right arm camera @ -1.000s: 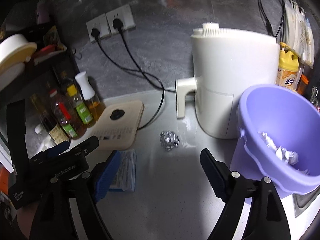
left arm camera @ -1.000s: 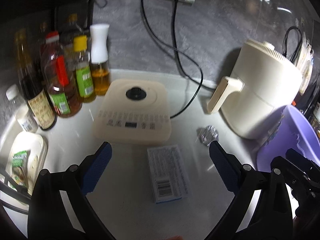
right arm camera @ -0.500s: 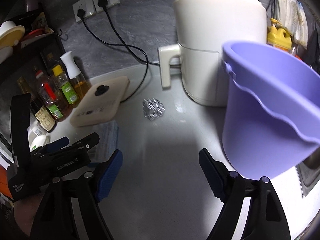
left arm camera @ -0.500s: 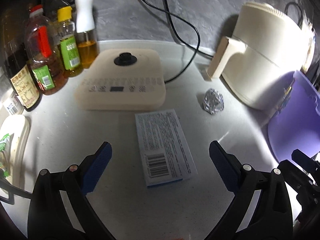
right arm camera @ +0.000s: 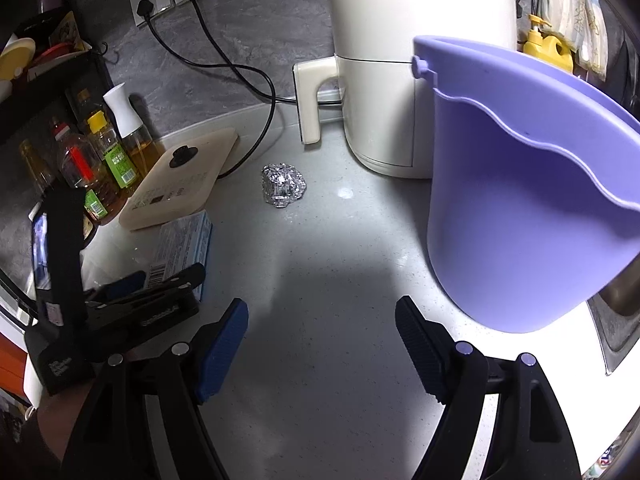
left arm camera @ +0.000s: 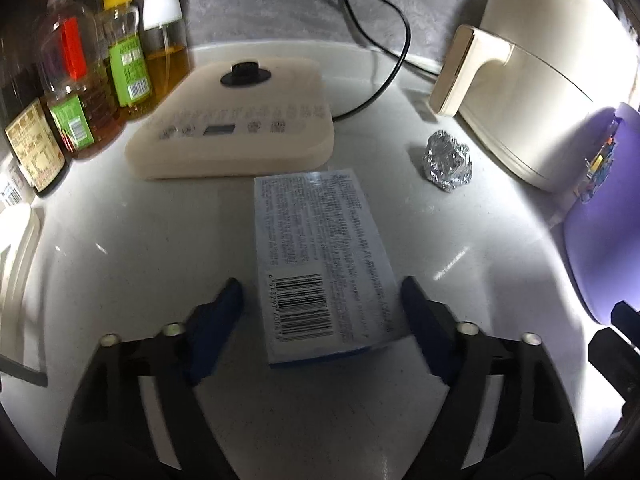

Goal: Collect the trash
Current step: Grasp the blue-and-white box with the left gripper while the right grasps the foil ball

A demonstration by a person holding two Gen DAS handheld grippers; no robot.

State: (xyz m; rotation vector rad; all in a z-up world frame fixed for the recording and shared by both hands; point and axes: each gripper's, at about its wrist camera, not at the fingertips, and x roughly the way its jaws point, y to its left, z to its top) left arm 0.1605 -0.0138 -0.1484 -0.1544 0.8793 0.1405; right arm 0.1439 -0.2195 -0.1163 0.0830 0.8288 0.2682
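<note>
1. While the left gripper (left arm camera: 320, 300) sits low over the white counter (left arm camera: 160, 240), its jaws have just been closing and now straddle the near end of the blue box (left arm camera: 320, 256). The right pad (left arm camera: 416, 312) is at or touching the box's right edge; the left pad (left arm camera: 224, 312) stands clear with a gap showing. Not a grip yet.
2. The blue box lies flat, barcode face up, long axis pointing away from the left wrist camera, far end just short of the cream appliance base (left arm camera: 236, 120).
3. The crumpled foil ball (left arm camera: 448, 160) is on the counter right of the box, well apart from it, near the foot of the cream air fryer (left arm camera: 532, 80).
4. The right gripper (right arm camera: 320, 344) has its jaws set wide, nothing between them, only bare counter below.
5. The purple bucket (right arm camera: 520, 208) stands on the counter just right of the right gripper, beside the air fryer. Its contents are not visible from this angle.
6. In the right wrist view the left gripper (right arm camera: 160, 280) shows at the left edge, with the box's near end under its fingers.
7. The oil and sauce bottles (left arm camera: 80, 80) line the back left corner, behind the appliance base. A black cable (left arm camera: 384, 60) runs from behind the base up the grey wall.
</note>
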